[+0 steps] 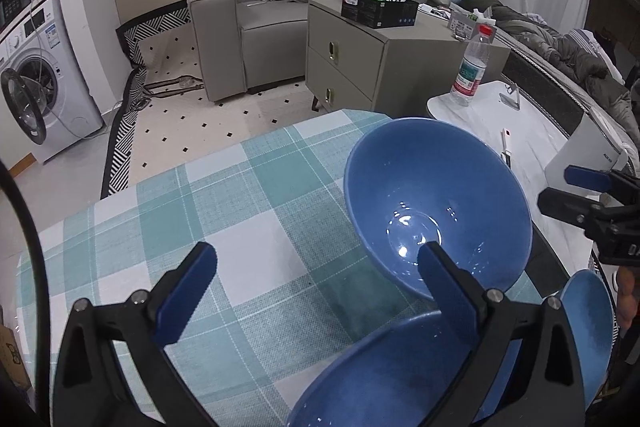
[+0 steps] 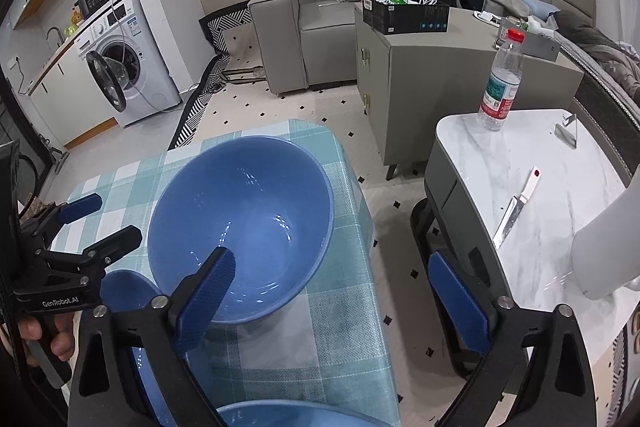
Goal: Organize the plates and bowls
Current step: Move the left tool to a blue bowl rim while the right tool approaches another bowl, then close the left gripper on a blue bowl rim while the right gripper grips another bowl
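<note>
Left wrist view: the left gripper (image 1: pixel 316 291) stands with jaws wide and nothing between them, over the checked tablecloth (image 1: pixel 224 219). Its right finger covers part of the large blue bowl (image 1: pixel 436 203), which sits empty at 2 o'clock. A second blue dish (image 1: pixel 380 371) at 5 o'clock is cut off by the frame edge and crossed by the gripper, so its shape is hard to judge. A third blue piece (image 1: pixel 592 323) at 4 o'clock shows only partly.

Right wrist view: the right gripper (image 2: pixel 340 303) is spread wide too, gripping nothing. The large blue bowl (image 2: pixel 244 223) lies at 10 o'clock, empty, its near rim hidden behind the left finger. The black box (image 2: pixel 408 13) at 12 o'clock holds items too small to identify.
</note>
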Motion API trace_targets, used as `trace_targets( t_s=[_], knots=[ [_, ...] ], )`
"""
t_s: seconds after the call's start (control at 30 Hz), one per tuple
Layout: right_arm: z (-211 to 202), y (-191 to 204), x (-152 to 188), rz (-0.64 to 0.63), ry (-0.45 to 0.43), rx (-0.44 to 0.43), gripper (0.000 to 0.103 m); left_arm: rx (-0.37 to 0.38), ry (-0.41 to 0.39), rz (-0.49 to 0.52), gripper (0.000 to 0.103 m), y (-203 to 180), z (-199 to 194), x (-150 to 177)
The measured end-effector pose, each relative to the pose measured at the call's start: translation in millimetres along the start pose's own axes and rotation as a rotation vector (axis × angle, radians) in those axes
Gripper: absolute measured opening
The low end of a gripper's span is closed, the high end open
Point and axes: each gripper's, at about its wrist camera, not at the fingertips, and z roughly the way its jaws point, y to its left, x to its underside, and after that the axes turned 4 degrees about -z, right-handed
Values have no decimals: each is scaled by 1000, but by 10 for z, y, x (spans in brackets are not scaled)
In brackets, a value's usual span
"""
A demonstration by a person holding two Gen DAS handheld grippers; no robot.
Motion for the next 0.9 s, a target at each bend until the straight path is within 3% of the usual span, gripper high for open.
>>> trace_targets(
  t_s=[0.17, 0.33, 0.43, 0.53, 0.9],
  knots=[
    [145, 18, -12, -8, 39, -13, 78, -4, 21, 26, 87, -52, 80, -27],
    [268, 10, -18, -11, 62, -18, 69, 2, 39, 43, 84, -100, 151, -37],
    [324, 12, -14, -17, 73, -19, 66, 4, 66, 54, 70, -122, 212, -50],
    [382, -9, -7, -14, 88, -28, 52, 9, 80, 50, 65, -136, 258, -49],
    [475, -67, 4, -14, 99, -58, 40, 53, 115, 68, 32, -235, 328, -66]
  ],
)
